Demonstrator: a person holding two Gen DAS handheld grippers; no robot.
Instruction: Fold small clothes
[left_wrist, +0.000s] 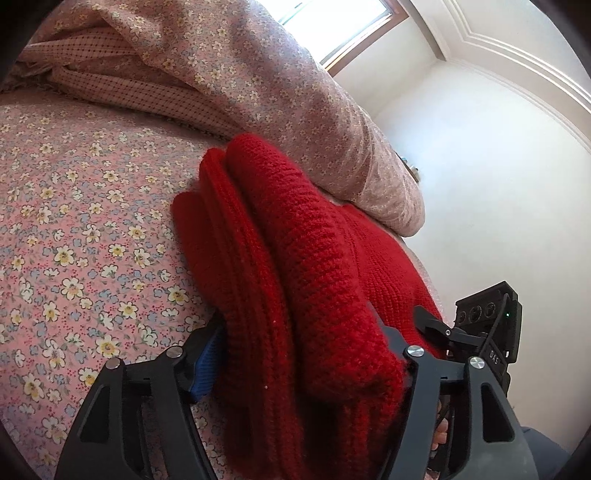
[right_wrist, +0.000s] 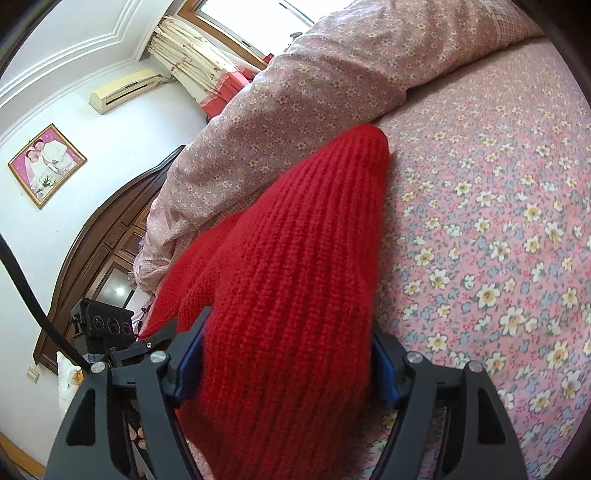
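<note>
Floral bed sheet (left_wrist: 74, 221) is the work surface; both grippers sit low over it and pitch gently downward, a pose that suits laying the fabric down flat rather than lifting it. Note that the left gripper (left_wrist: 295, 332) has its jaws standing wide, with the thick, doubled end of the red knitted garment (left_wrist: 295, 221) filling the gap. One blue pad (left_wrist: 207, 365) lies against the ribbed edge; the opposite pad is covered by the knit, so you cannot tell whether that side is clamped. On the right gripper (right_wrist: 288, 354) the jaws are likewise spread wide. The knit runs between both blue pads, reaches each of them, and is not visibly squeezed narrow at that point; judge this as a loose hold at most, and treat firm pressure as unconfirmed. Beyond the fingertips the garment extends straight ahead as a rolled, layered band resting on the sheet, its far end tapering to a rounded tip. Further out, the folded floral duvet (right_wrist: 295, 92) lies touching the garment's far side. Behind it stand the wooden headboard (right_wrist: 103, 236) and the white wall.
</note>
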